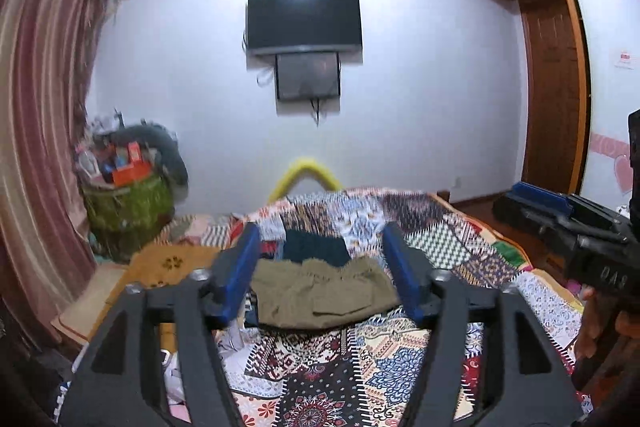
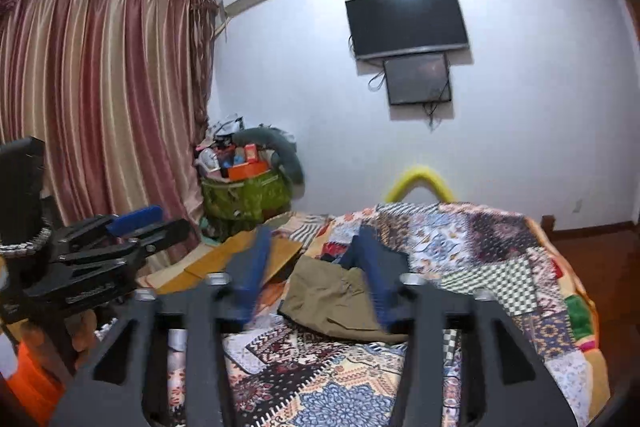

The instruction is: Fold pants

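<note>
My left gripper (image 1: 320, 267) and right gripper (image 2: 316, 267) both hang with fingers apart, gripping nothing. The folded olive pants (image 1: 324, 293) lie on the patchwork bed (image 1: 448, 239), a television (image 1: 304, 21) on the wall beyond.

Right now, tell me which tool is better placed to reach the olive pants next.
Left, probably. The left tool is open and frames the folded olive pants squarely between its fingers. The right tool, also open and empty, sees the pants off-centre, behind one finger.
</note>
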